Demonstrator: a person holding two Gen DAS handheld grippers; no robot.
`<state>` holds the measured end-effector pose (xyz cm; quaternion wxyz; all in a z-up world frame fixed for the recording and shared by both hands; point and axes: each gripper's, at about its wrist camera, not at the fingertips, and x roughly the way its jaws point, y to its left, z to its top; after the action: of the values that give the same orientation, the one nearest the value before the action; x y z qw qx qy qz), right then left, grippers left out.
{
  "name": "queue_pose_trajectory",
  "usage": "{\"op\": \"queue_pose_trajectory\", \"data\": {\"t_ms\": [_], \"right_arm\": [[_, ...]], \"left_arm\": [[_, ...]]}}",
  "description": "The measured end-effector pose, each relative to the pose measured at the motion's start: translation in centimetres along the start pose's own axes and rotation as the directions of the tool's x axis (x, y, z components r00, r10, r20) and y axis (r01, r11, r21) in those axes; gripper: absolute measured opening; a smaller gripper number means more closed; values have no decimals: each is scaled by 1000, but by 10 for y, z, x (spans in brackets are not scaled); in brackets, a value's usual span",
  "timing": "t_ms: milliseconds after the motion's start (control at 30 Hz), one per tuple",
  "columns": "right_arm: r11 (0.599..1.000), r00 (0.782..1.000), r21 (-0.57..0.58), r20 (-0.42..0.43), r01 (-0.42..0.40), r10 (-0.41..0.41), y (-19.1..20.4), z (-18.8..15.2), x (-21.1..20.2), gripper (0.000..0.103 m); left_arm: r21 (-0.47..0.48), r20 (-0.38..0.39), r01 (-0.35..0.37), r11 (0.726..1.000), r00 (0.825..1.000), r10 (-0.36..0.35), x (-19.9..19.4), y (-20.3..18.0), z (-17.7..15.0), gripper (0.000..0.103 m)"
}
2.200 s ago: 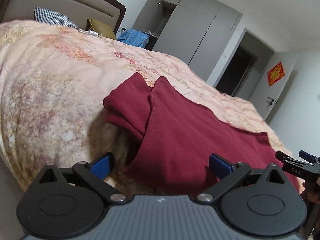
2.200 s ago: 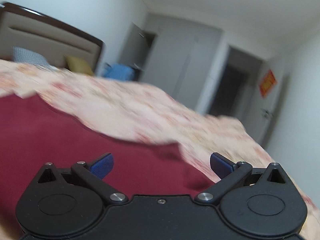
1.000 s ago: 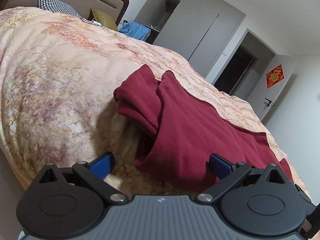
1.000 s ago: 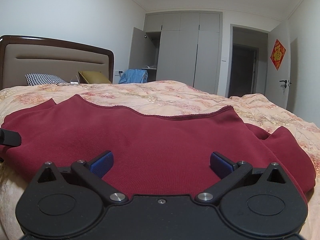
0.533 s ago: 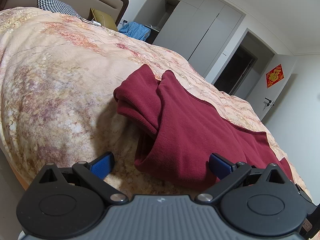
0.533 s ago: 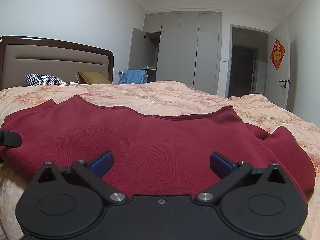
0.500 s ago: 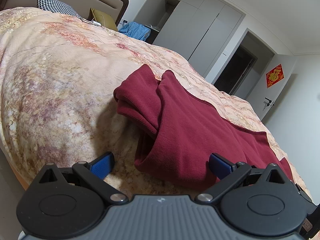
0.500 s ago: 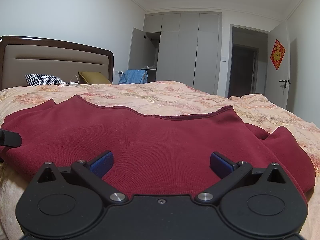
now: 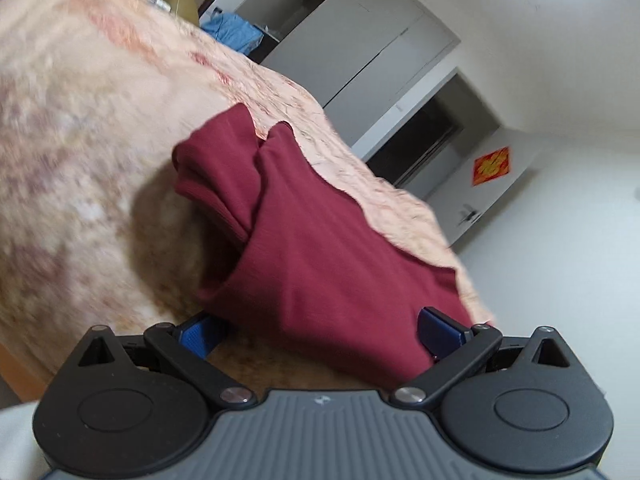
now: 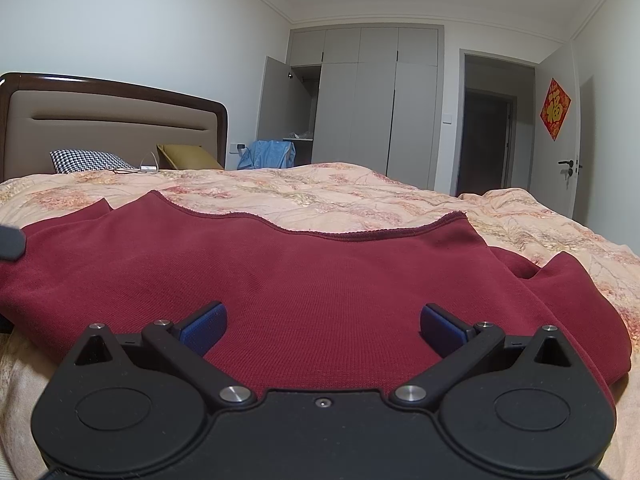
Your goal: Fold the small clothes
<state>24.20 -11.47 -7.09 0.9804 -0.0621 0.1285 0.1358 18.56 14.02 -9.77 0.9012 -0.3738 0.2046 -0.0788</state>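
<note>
A dark red knit garment (image 10: 304,276) lies spread on the floral bedspread (image 10: 360,196). In the left wrist view the garment (image 9: 316,240) shows its bunched, folded left end. My left gripper (image 9: 320,330) is open, its blue pads on either side of the garment's near corner, which lies between them. My right gripper (image 10: 322,326) is open, low over the garment's near edge, holding nothing. The tip of the left gripper (image 10: 10,244) shows at the far left of the right wrist view.
A padded headboard (image 10: 108,124) with a houndstooth pillow (image 10: 86,160) and an olive cushion (image 10: 188,156) stands at the back left. Grey wardrobes (image 10: 372,104), one door open, and a dark doorway (image 10: 486,140) are behind the bed. A blue cloth (image 10: 268,154) lies by the wardrobe.
My left gripper has tilted and moved forward, so the garment's near corner now lies between its open fingers; its view is blurred. The right gripper has stayed put.
</note>
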Motion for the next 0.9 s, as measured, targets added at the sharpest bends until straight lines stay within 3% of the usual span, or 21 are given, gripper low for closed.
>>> {"op": "queue_pose_trajectory", "data": {"t_ms": [100,267,433,467,633,800,900], "right_arm": [[1000,1000,1,0,0,0,0,0,0,103],[1000,1000,1,1,0,0,0,0,0,103],[1000,1000,3,3,-2,2,2,1,-1,103],[1000,1000,3,3,-2,2,1,1,-1,103],[1000,1000,3,0,0,0,2,2,-2,103],[999,999,19,-44,-28,28,-4,11,0,103],[998,996,24,-65,-62,63,-14,19,-4,103]], "left_arm": [[-86,30,54,995,998,-51,1,12,3,101],[-143,99,10,990,995,4,9,24,11,65],[-160,141,-34,987,988,57,20,26,19,48],[-155,143,-51,987,987,74,22,26,20,41],[-94,144,-118,989,981,130,28,14,22,31],[21,161,-177,984,972,172,26,-17,30,22],[133,165,-224,965,965,202,31,-43,34,18]]}}
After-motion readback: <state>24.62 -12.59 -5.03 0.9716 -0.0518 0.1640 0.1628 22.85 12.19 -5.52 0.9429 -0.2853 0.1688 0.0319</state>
